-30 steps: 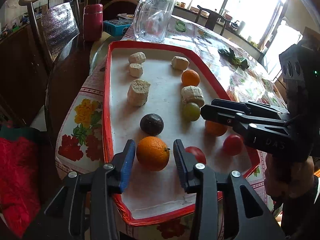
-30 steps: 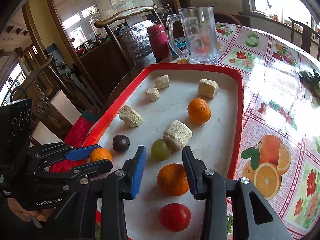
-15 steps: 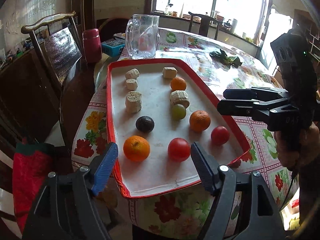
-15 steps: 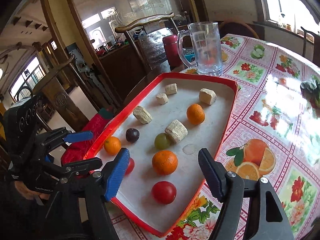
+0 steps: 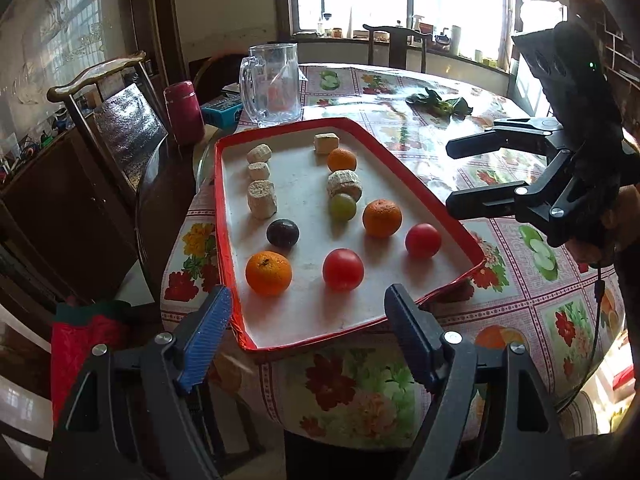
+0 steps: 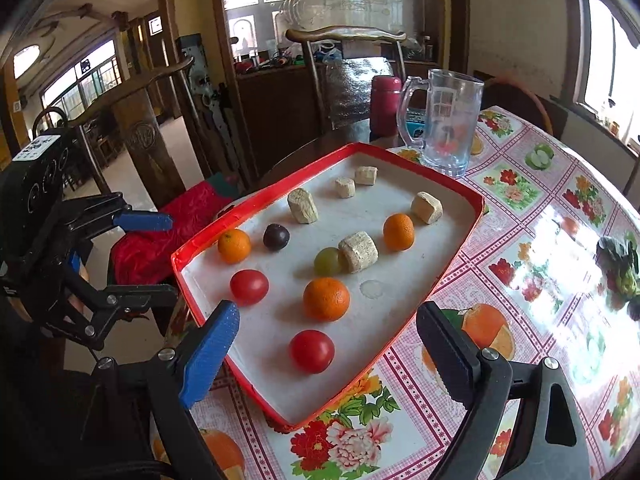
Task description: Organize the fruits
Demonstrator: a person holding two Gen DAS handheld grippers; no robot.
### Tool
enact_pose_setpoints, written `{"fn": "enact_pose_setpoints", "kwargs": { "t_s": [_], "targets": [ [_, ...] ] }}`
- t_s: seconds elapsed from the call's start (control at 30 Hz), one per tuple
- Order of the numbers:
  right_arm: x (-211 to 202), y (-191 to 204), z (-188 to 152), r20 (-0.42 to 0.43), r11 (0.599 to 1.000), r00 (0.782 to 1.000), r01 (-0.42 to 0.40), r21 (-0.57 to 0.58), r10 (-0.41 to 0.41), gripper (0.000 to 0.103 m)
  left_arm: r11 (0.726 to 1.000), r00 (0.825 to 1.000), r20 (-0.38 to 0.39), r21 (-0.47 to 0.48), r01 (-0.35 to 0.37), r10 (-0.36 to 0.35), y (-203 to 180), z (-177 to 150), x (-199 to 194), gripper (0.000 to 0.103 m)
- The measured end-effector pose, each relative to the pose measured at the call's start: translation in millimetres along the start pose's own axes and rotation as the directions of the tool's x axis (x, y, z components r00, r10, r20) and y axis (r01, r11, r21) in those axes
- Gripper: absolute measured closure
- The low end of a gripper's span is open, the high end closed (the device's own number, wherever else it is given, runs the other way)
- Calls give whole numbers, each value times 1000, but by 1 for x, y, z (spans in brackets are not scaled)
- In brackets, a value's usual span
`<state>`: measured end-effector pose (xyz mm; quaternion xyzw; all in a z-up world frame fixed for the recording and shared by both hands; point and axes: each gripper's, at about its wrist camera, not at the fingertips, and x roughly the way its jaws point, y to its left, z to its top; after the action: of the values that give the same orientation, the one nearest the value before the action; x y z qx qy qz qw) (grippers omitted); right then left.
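Note:
A red-rimmed tray (image 5: 224, 216) (image 6: 456, 248) holds three oranges, two red tomatoes, a dark plum, a green grape and several pale corn-cob pieces. The nearest orange (image 5: 268, 273) and tomato (image 5: 343, 269) lie by the tray's front edge. My left gripper (image 5: 308, 332) is open and empty, held back from that edge. My right gripper (image 6: 328, 344) is open and empty, above the tray's near corner by a tomato (image 6: 311, 351); it also shows in the left wrist view (image 5: 452, 176).
A glass mug (image 5: 274, 85) (image 6: 446, 128), a red flask (image 5: 185, 113) and a blue box (image 5: 222, 111) stand beyond the tray. Green leaves (image 5: 438, 104) lie on the floral tablecloth. Wooden chairs (image 5: 116, 120) stand at the table's left side.
Both grippers have let go of their oranges, opened wide and pulled back from the tray. The two oranges now rest on the tray.

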<state>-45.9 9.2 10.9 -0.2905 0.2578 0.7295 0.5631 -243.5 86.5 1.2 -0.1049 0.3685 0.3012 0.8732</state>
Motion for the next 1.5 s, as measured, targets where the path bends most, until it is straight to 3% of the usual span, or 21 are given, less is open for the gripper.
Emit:
{"fn": "enact_pose_setpoints", "kwargs": {
  "t_s": [0.37,1.5],
  "targets": [
    [-6,26,-12,-93,979,996,-14,-202,-5,8,999,998,46,24,-39,38,-5,-4,-13,19],
    [-5,42,-16,-70,956,997,-11,-294,-10,8,999,994,98,7,-46,45,2,-8,-33,19]
  ]
}}
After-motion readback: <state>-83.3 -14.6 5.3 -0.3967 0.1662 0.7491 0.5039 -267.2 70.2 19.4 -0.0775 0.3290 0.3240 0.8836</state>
